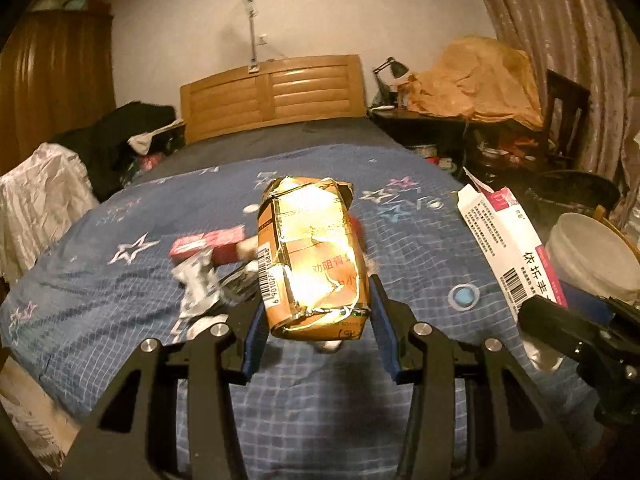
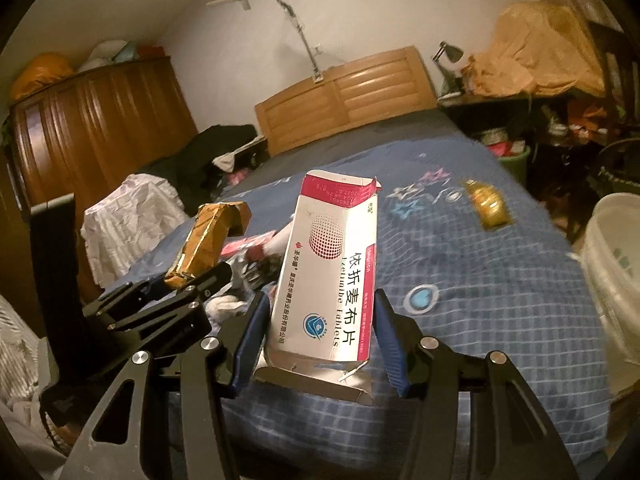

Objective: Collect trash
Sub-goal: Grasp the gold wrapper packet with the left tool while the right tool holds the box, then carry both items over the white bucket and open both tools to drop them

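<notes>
Bedroom, blue star-patterned bedspread: two pieces lifted, more left.
Your left gripper clamps the crumpled gold-foil packet, your right gripper the white-and-pink tablet carton; loose red and silver wrappers remain.

a crushed gold and brown cigarette pack stood on end in the air above the bed, barcode down its side. a white and pink tablet box with a torn open flap was likewise upright off the covers. a heap of red and silver wrappers lay mid-bed, and a small gold wrapper lay near the bed's right edge.
</notes>
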Demonstrator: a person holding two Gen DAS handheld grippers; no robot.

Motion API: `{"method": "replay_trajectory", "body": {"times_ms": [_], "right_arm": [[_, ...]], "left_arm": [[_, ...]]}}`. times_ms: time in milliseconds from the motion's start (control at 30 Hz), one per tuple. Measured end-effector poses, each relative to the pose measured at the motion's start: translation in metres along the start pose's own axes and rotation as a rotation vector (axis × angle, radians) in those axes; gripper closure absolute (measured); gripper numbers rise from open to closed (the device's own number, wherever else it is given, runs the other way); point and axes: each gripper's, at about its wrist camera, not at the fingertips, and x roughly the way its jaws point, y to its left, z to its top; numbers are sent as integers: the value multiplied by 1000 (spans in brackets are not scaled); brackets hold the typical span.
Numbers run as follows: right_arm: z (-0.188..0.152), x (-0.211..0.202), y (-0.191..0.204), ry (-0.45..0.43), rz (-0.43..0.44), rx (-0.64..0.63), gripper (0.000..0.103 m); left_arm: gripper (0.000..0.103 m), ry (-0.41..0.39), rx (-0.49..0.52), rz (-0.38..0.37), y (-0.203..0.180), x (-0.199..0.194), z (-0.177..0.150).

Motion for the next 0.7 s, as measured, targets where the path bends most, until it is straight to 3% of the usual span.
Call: {"method": "replay_trajectory", "body": {"times_ms": [200, 433, 700], "right_arm": [[16, -35, -33, -97, -106, 21, 49], [32, -93, -100, -210, -301, 79, 49], [34, -149, -187, -242, -514, 136, 49]], "left_arm": [[59, -41, 51, -76, -44, 4, 22], [59, -50, 134, -227, -130, 23, 45], [59, -83, 235, -359, -220, 36, 61]]}}
